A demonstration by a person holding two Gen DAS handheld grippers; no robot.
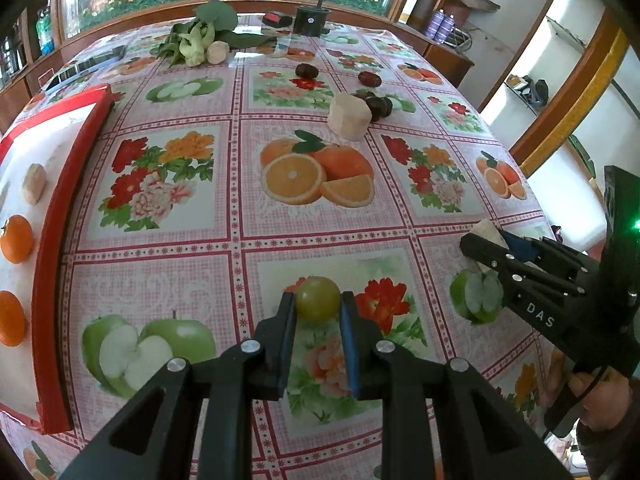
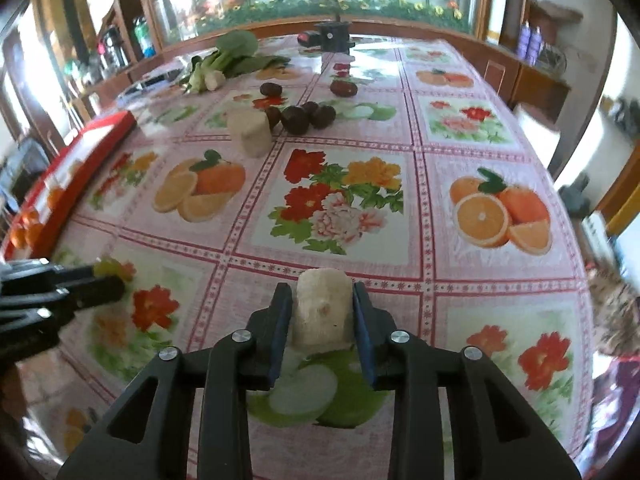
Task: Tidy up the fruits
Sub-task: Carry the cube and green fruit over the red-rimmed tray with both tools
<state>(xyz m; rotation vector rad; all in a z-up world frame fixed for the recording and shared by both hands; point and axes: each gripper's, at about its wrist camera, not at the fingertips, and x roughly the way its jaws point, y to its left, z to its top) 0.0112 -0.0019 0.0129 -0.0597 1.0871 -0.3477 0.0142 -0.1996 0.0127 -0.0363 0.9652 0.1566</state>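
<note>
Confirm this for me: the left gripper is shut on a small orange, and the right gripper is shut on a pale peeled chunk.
Not quite. The left gripper is shut on a small green fruit, not an orange; the left wrist view shows it between the blue pads. The oranges lie in the red tray. The right gripper is indeed shut on the pale peeled chunk.

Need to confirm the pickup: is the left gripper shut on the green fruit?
Shut on it: the left gripper has both blue pads against the green fruit.
</note>
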